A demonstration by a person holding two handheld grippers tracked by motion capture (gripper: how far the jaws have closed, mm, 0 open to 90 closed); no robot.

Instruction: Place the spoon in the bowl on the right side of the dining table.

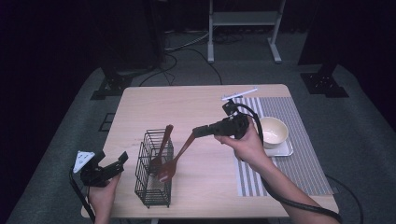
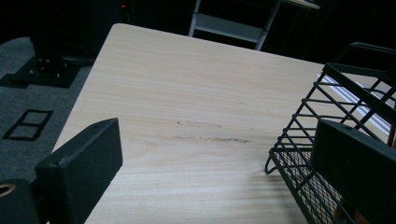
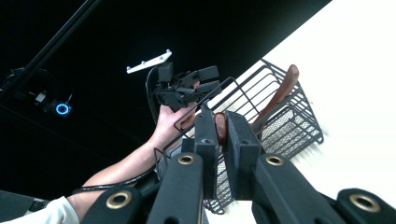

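Brown spoon (image 1: 176,156) clamped in right gripper (image 1: 198,132) fingers, over basket (image 1: 152,189).

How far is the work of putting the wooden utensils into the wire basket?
Done: one utensil stands in the wire basket. In hand: the right gripper holds a wooden spoon tilted, bowl at the basket's side. The left gripper waits open. Left: releasing it inside.

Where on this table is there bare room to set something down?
The table is bare along its far-left stretch behind the wire basket, and between basket and striped mat. Crowded: the mat's middle, with bowl on tray.
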